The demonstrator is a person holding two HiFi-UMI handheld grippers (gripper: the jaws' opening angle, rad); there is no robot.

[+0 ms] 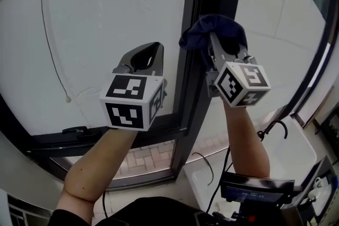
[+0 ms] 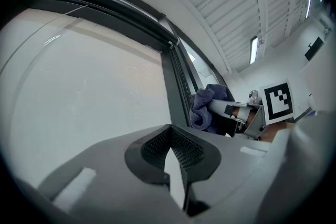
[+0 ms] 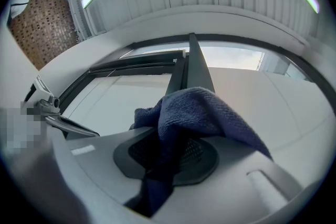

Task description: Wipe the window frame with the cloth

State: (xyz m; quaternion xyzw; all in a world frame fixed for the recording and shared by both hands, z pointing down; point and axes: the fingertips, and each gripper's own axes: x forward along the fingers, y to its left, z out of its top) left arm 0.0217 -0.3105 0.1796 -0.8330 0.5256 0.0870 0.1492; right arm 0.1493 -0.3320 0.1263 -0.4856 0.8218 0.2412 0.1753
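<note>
**Cloth held against the window frame's upright**

The right hand-held gripper [image 1: 213, 44] is clamped on a dark blue cloth [image 1: 218, 28]. In the right gripper view the cloth [image 3: 195, 112] is pinched between the ribbed pads of this hand-held gripper [image 3: 173, 140], with the rest bunched over the jaw tips and a tail hanging below them. The bundle lies against the dark vertical post of the window frame [image 1: 192, 69], high on the post and on its right side.

The left hand-held gripper [image 1: 152, 51] is raised in front of the left pane [image 1: 106, 13], just beside the post and lower than the cloth. In its own view the tips of this hand-held gripper [image 2: 169, 132] meet with nothing between them.

A thin cord [image 1: 48, 45] hangs down in front of the left pane, well left of both grippers.
</note>
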